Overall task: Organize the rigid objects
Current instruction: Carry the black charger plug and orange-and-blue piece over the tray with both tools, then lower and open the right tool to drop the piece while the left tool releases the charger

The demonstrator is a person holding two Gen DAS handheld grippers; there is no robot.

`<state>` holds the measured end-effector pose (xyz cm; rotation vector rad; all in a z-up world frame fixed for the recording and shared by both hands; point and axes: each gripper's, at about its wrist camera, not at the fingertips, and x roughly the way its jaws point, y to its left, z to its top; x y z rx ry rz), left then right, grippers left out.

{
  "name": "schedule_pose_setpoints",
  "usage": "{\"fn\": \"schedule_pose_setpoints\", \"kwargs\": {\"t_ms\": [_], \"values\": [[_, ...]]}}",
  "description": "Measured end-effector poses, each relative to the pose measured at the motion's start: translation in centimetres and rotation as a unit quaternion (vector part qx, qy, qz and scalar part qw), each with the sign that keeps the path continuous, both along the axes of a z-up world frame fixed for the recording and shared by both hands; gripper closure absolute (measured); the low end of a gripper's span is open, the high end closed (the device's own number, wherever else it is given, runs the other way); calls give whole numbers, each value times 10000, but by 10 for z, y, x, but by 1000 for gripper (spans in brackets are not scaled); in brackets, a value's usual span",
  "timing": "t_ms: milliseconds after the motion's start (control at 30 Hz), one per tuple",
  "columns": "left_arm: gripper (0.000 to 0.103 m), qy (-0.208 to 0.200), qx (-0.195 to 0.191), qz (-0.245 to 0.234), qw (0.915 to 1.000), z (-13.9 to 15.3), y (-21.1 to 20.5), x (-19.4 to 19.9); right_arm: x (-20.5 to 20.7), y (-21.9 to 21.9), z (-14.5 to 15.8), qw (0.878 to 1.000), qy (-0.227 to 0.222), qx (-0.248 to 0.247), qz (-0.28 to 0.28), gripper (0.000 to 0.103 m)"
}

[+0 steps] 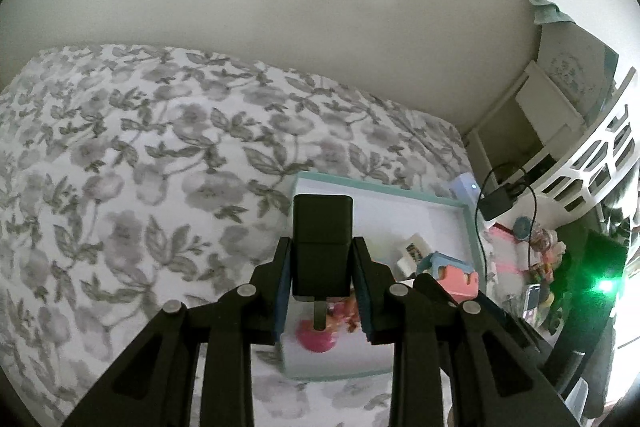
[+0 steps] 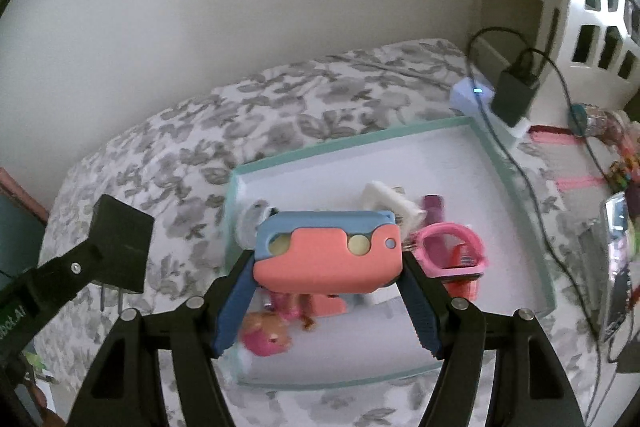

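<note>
My left gripper (image 1: 323, 259) is shut on a black wall charger (image 1: 322, 245), prongs pointing back toward the camera, held above the near left corner of a white tray with a teal rim (image 1: 384, 189). In the right wrist view the same charger (image 2: 120, 247) hangs left of the tray (image 2: 516, 187). My right gripper (image 2: 328, 267) is shut on a coral and blue toy case (image 2: 326, 251), held crosswise over the tray. In the tray lie a pink doll (image 2: 266, 337), a pink ring-shaped piece (image 2: 452, 251), a white block (image 2: 390, 203) and a purple tube (image 2: 433, 207).
The tray rests on a bed with a grey floral cover (image 1: 140, 167). A wall stands behind. To the right sit a black adapter with a cable (image 2: 514, 93), a white lattice basket (image 2: 600, 7), a pink notebook (image 2: 560, 155) and small clutter.
</note>
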<state>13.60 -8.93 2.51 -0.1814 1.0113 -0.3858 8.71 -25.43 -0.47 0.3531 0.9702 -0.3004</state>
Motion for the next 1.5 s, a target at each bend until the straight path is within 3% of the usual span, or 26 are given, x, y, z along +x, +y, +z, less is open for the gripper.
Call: {"fn": "schedule_pose_setpoints", "kwargs": {"t_ms": [333, 633, 1233, 1500], "values": [[73, 105, 150, -306, 9994, -26, -31, -2, -4, -33, -7, 9989, 211, -208, -368, 30], [73, 382, 289, -521, 9975, -51, -42, -5, -3, -33, -15, 9983, 342, -248, -396, 30], [73, 596, 222, -706, 9955, -70, -49, -2, 1, -45, -48, 9962, 705, -13, -515, 30], [73, 774, 106, -664, 9947, -82, -45, 2, 4, -43, -51, 9959, 747, -176, -477, 29]]}}
